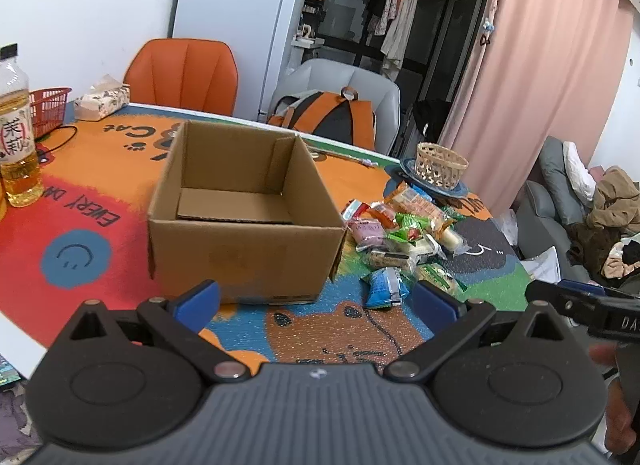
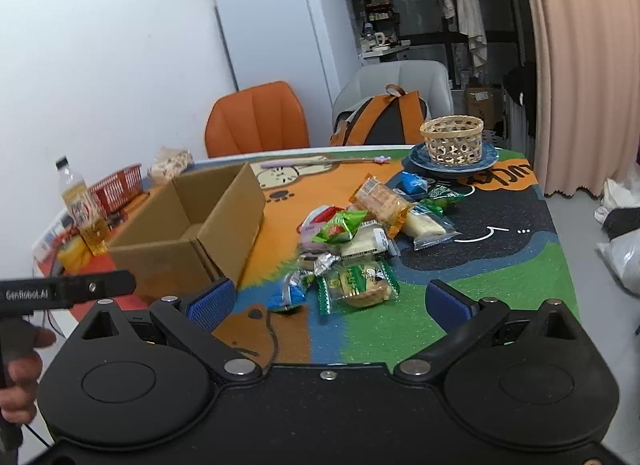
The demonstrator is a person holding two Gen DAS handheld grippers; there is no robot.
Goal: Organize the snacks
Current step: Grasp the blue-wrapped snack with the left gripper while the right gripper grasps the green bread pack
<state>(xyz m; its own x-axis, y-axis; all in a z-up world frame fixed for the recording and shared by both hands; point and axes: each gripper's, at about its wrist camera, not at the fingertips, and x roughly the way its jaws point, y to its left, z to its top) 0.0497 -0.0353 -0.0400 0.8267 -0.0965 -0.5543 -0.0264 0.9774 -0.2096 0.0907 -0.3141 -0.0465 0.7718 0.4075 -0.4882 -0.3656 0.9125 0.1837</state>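
Note:
An open, empty cardboard box [image 1: 240, 217] stands on the colourful table mat; it also shows in the right wrist view [image 2: 192, 233]. A pile of wrapped snacks [image 1: 404, 241] lies to its right, also seen in the right wrist view [image 2: 360, 233]. A blue packet [image 1: 384, 287] lies nearest my left gripper [image 1: 316, 303], which is open and empty, just in front of the box. My right gripper [image 2: 330, 303] is open and empty, just short of a green-wrapped cake [image 2: 358, 281] and a blue packet [image 2: 290, 293].
A tea bottle [image 1: 16, 129], red basket [image 1: 50, 109] and tissue pack [image 1: 102, 99] stand at the far left. A wicker basket [image 2: 452, 139] sits on a blue plate [image 2: 454, 163] at the far right. An orange chair [image 1: 182, 73] and a backpack [image 1: 324, 117] are behind the table.

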